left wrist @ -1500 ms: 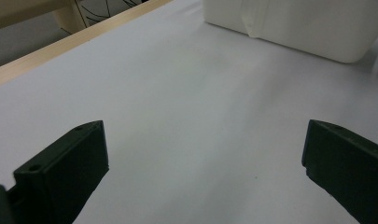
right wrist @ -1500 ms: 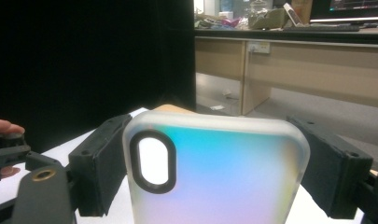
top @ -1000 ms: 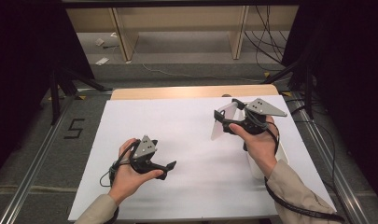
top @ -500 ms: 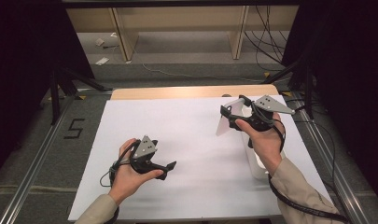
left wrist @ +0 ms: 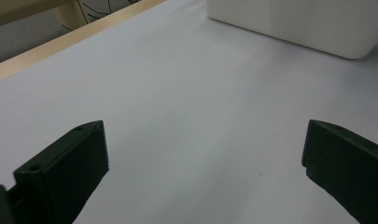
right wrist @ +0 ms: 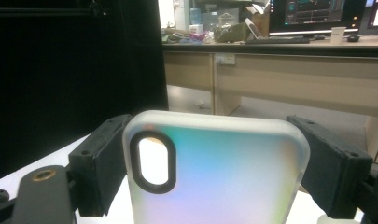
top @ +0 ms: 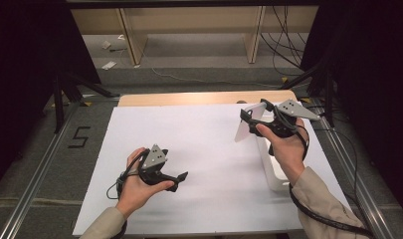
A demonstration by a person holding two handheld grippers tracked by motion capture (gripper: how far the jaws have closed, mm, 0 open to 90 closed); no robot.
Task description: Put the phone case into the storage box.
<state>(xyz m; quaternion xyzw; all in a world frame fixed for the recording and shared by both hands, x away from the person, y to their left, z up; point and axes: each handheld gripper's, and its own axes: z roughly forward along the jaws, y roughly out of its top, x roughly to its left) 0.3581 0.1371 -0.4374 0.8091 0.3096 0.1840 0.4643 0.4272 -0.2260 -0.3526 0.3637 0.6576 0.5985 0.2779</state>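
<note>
A translucent, iridescent phone case (right wrist: 224, 177) with an oval camera cutout stands upright between the jaws of my right gripper (right wrist: 214, 154), and both pads press on its side edges. From above, the right gripper (top: 253, 113) holds the case (top: 245, 128) off the white table cover (top: 209, 144) at the far right. My left gripper (top: 180, 181) rests low on the cover at the near left. Its jaws point right, and in the left gripper view it (left wrist: 203, 163) stands open with only bare cover between the jaws.
A white box-like holder (top: 269, 169) lies on the cover under the right forearm, and its rounded corner (left wrist: 308, 23) is ahead of the left jaws. A wooden table edge (top: 204, 97) runs along the far side. Metal rails flank the table, and cables trail on the floor behind.
The right hand has carried the phone case slightly right and toward the far side. The left hand has kept still.
</note>
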